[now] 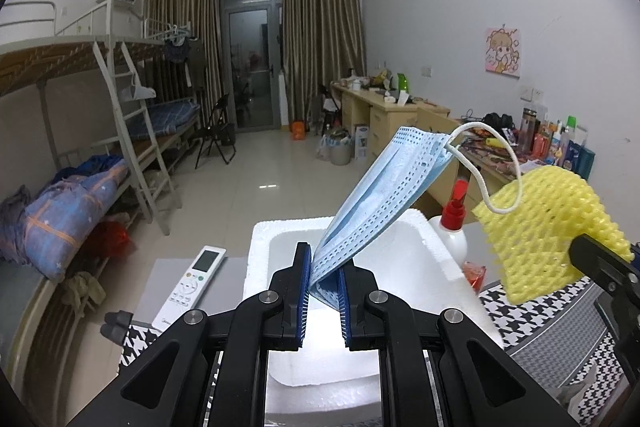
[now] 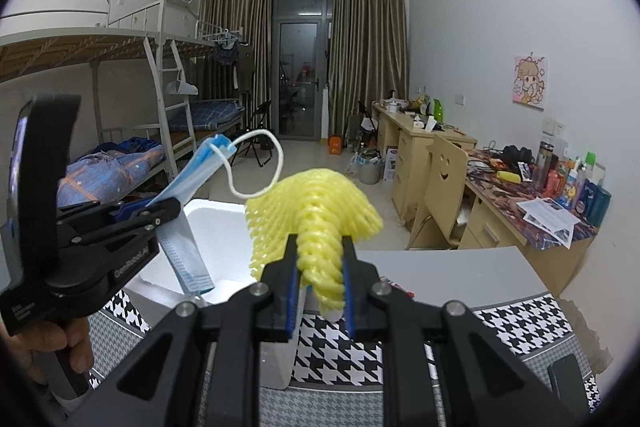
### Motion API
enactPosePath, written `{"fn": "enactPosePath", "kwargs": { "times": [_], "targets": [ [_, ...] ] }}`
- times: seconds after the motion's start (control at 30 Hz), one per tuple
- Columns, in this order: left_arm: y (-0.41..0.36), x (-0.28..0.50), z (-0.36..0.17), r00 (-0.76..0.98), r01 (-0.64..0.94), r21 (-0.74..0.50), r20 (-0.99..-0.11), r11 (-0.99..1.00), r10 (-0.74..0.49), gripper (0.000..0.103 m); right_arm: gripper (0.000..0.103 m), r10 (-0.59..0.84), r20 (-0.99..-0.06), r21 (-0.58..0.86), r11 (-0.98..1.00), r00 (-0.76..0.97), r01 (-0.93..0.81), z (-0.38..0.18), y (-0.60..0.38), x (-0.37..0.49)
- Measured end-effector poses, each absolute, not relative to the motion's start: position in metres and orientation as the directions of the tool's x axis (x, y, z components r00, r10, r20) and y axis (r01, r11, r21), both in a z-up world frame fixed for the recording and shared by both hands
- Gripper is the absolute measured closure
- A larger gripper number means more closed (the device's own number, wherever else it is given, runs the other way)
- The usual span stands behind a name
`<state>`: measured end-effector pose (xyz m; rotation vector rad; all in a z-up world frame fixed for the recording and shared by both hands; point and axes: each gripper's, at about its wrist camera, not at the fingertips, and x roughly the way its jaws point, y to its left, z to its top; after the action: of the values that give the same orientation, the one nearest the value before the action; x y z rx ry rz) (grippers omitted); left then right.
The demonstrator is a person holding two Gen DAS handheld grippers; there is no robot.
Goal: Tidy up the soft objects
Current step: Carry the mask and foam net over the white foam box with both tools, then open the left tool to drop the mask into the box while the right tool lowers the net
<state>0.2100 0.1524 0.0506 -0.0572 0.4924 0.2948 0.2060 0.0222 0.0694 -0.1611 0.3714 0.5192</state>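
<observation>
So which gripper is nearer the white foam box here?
Left. The left gripper, shut on the blue face mask, hangs over the white foam box. The right gripper, shut on the yellow foam net, sits off the box's right side.

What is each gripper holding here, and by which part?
Left gripper pinches the folded blue face mask near its lower end. Right gripper clamps the yellow foam net by its bunched lower end.

Black hand-held gripper (image 1: 324, 279), blue pads (image 1: 307, 283), silver screws
</observation>
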Motion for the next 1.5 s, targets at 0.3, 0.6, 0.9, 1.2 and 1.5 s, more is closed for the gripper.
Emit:
{"fn": "enactPosePath", "kwargs": {
  "times": [0.3,0.6,0.9,1.2,1.5],
  "targets": [
    [0.167,0.225,0.033,0.788,-0.308,0.018,-0.555,0.951,0.266,0.066,0.083,0.439,-0.407,-0.064,0.861,0.801,-0.504,0.068,0.026,0.213],
    [0.173,0.207,0.037,0.798,-0.359,0.022,-0.512,0.933,0.319,0.005,0.083,0.421,-0.427,-0.074,0.866,0.8,-0.495,0.066,0.03,0.214],
    [0.185,0.189,0.049,0.812,-0.381,0.004,-0.477,0.925,0.337,0.005,0.083,0.443,-0.427,-0.074,0.852,0.788,-0.519,0.069,0.042,0.213],
    [0.196,0.165,0.055,0.815,-0.402,0.012,-0.452,0.916,0.364,0.005,0.083,0.473,-0.427,-0.07,0.833,0.771,-0.549,0.071,0.059,0.213],
    [0.212,0.144,0.055,0.809,-0.443,-0.004,-0.433,0.897,0.398,0.005,0.083,0.486,-0.454,-0.051,0.822,0.747,-0.567,0.068,0.076,0.221]
  ]
}}
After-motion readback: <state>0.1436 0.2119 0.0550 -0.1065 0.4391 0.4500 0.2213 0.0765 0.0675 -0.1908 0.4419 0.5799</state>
